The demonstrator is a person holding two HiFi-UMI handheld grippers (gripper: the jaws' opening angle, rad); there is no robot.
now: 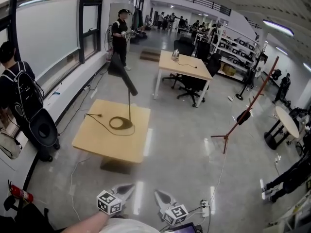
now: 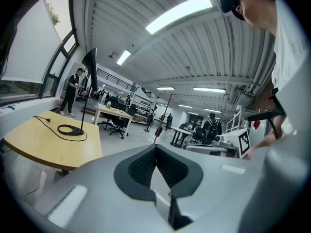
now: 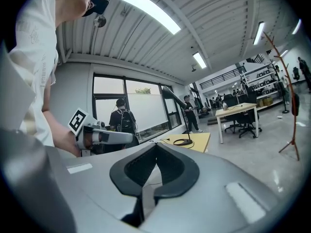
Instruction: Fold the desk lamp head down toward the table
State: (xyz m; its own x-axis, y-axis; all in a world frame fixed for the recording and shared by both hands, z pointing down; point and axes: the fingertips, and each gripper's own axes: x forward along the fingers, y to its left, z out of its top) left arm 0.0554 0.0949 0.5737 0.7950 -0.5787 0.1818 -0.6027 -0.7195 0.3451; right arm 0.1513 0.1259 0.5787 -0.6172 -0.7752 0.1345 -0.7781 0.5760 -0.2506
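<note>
Far ahead on table (image 1: 92,142), desk lamp (image 1: 129,106) upright, stem vertical, lamp head (image 1: 122,74) raised aslant; left hand-held gripper (image 1: 127,189) slightly nearer than right hand-held gripper (image 1: 162,196); both clenched empty, well apart from it

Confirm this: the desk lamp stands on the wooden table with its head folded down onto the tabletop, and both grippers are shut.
No: the head view shows the lamp head raised atop its pole, above the wooden table. The desk lamp stands there, and the left gripper and right gripper are shut.
</note>
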